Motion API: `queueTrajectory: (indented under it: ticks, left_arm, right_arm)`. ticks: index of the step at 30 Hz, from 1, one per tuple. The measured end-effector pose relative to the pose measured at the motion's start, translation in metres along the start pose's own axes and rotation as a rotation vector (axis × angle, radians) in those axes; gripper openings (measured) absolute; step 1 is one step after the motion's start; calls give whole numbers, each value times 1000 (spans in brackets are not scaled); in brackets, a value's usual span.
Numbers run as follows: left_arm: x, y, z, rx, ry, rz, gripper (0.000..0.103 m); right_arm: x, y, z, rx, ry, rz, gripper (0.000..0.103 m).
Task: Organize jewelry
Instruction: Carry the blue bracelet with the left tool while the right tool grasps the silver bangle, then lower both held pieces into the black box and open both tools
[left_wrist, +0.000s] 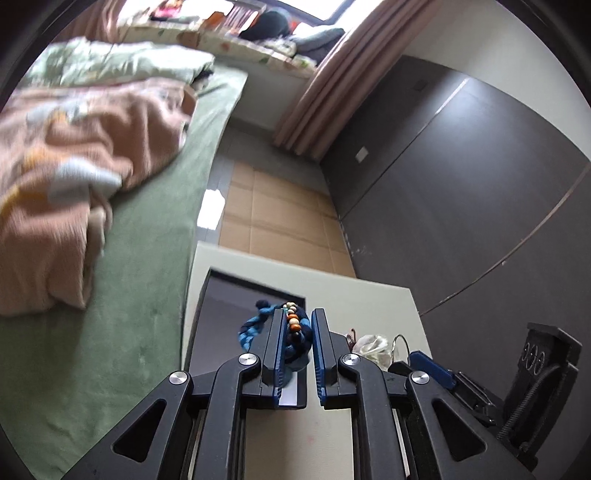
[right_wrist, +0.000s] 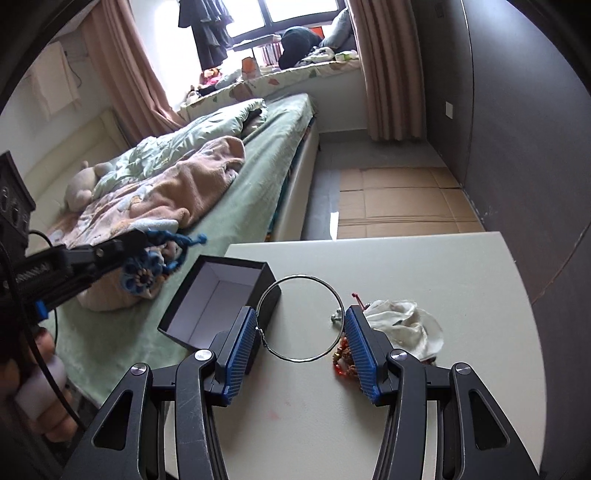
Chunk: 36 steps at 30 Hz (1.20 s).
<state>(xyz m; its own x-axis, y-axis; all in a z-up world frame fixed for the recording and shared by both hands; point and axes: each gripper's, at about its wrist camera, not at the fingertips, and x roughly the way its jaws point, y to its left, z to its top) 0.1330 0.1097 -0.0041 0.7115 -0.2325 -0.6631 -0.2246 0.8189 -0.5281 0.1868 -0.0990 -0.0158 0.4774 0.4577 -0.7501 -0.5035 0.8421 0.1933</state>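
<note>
Views are splitting the story here. Left wrist view is showing the left gripper (left_wrist: 298, 332) pinching a blue braided bracelet (left_wrist: 291, 325) with a row of orange and cream beads, low in the centre of the frame, hanging over the open black box (left_wrist: 236, 306). Right wrist view is catching that same left gripper (right_wrist: 136, 240) from the side at middle left, and only there is a blue flower-shaped ornament (right_wrist: 142, 277) showing, dangling under the fingers, out past the table edge with the green bed (right_wrist: 258, 177) behind it.

Right gripper (right_wrist: 301, 332) is sitting with its fingers spread wide, nothing clamped, a thin silver bangle (right_wrist: 300, 317) lying flat on the table (right_wrist: 406, 266) between the blue pads. Bangle's left side is touching the left pad and overlapping the box (right_wrist: 221, 299) corner. Red-orange beads (right_wrist: 341, 360) are peeking out beside the right pad, a crumpled white cloth pouch (right_wrist: 406, 325) lying just right of that. In the left wrist view the right gripper (left_wrist: 430, 363) is only partly showing at lower right.

No readable writing anywhere.

Box is sitting right at the table's left edge; the upper right of the tabletop is lying bare, and cardboard sheets (right_wrist: 399, 199) are covering the floor beyond.
</note>
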Motion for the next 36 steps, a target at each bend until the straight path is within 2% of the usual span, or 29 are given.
queueTrajectory:
  ticks: [2, 3, 4, 5, 9, 12, 17, 22, 26, 28, 30, 36]
  left_arm:
    - [4, 7, 3, -39, 21, -1, 39]
    - [5, 11, 4, -59, 18, 9, 60]
    - [2, 15, 6, -80, -4, 6, 74]
    - [0, 16, 7, -87, -20, -4, 77]
    - [-12, 25, 17, -101, -69, -10, 78]
    - [-18, 36, 26, -102, -98, 28, 78]
    - [-18, 53, 39, -125, -110, 40, 78]
    - [-22, 66, 41, -157, -125, 39, 83]
    - [-25, 62, 39, -149, -129, 45, 87]
    - [-25, 60, 37, -140, -124, 38, 90]
    - [-26, 57, 34, -134, -121, 31, 90]
    - [-26, 42, 25, -91, -112, 39, 90]
  right_arm:
    - [6, 3, 2, -3, -4, 22, 51]
    - [9, 6, 3, -5, -8, 39, 51]
    - [12, 8, 5, -8, -12, 54, 51]
    - [16, 11, 6, -14, -15, 70, 51]
    - [31, 24, 9, -38, -15, 117, 51]
    - [42, 34, 13, -49, -11, 155, 51]
    - [63, 56, 18, -86, 13, 192, 51]
    - [86, 74, 19, -130, 71, 185, 53]
    - [88, 66, 18, -105, 94, 171, 54]
    - [84, 57, 16, -76, 98, 160, 63]
    - [79, 48, 15, -46, 92, 163, 66]
    - [54, 26, 15, 8, 55, 135, 66]
